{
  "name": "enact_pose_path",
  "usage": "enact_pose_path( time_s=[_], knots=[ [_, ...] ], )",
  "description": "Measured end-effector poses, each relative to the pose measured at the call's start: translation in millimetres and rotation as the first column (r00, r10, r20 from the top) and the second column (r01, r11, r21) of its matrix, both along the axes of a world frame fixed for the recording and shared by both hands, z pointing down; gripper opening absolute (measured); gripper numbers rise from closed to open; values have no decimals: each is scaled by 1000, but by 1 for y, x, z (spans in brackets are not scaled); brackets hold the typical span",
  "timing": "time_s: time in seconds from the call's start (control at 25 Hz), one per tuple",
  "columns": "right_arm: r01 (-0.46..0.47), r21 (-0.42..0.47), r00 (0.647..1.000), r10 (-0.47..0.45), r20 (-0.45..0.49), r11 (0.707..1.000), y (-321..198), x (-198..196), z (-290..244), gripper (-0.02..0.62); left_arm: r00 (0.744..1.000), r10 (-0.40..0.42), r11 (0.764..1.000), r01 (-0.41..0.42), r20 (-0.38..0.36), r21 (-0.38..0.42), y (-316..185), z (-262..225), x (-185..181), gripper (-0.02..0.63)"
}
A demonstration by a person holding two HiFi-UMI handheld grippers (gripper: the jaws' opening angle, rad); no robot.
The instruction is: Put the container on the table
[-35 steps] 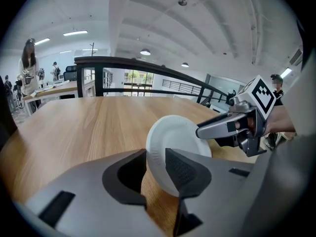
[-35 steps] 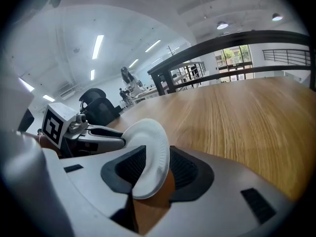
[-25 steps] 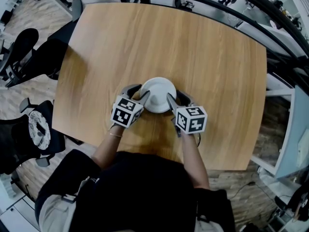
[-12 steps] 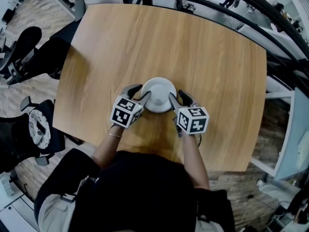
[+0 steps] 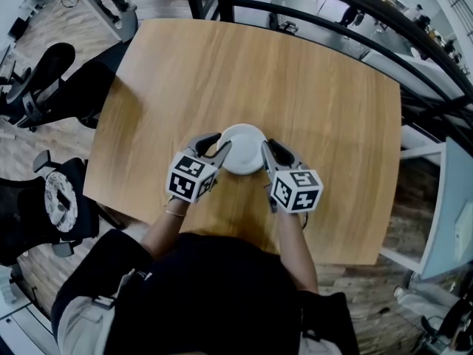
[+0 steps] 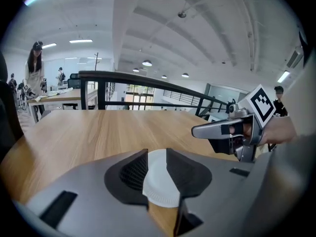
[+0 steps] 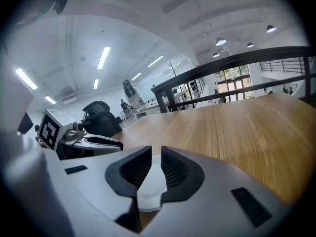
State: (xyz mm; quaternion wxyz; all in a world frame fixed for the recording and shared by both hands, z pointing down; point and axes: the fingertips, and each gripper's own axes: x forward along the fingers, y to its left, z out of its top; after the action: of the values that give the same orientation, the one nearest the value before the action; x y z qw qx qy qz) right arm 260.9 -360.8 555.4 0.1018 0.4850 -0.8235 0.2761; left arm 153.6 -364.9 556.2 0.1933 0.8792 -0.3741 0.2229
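The white round container (image 5: 242, 148) sits on the wooden table (image 5: 295, 72), near its front edge. My left gripper (image 5: 219, 145) hovers at the container's left rim and my right gripper (image 5: 270, 149) at its right rim, both a little above it. The jaws of both are closing, the right pair down to a narrow gap. In the left gripper view the container (image 6: 160, 184) shows through the gap, below the pads, which do not press on it. The right gripper view shows the same white rim (image 7: 148, 191) beneath its near-closed jaws.
Black office chairs (image 5: 44, 72) stand at the table's left. A black railing (image 5: 332, 13) runs behind the far edge. A white cabinet (image 5: 451, 205) stands to the right. People are at desks far off in the left gripper view.
Both grippers have risen off the table while the container stayed down. Their jaws, spread wide around the rim before, have narrowed, the right more than the left.
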Motion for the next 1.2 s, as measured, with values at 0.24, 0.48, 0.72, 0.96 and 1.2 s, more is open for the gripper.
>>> enact_pose_path(
  time_s=[0.24, 0.48, 0.72, 0.96, 1.2],
  knots=[
    [-13, 87, 999, 10, 30, 996, 11, 3, -37, 44, 1000, -8, 997, 8, 6, 73, 10, -27, -1, 48],
    [-29, 136, 997, 20, 71, 990, 23, 5, -63, 41, 1000, -1, 995, 1, 2, 100, 24, -42, 2, 41],
    [-21, 160, 997, 8, 82, 987, 30, 2, -74, 38, 1000, 7, 994, -7, 1, 111, 31, -50, 4, 41],
    [-21, 165, 996, 7, 85, 986, 34, -2, -76, 34, 1000, 16, 993, -15, -5, 117, 35, -53, 3, 41],
    [-17, 166, 997, 4, 76, 986, 37, -1, -76, 28, 1000, 23, 992, -22, -4, 121, 36, -54, 4, 41]
  ],
)
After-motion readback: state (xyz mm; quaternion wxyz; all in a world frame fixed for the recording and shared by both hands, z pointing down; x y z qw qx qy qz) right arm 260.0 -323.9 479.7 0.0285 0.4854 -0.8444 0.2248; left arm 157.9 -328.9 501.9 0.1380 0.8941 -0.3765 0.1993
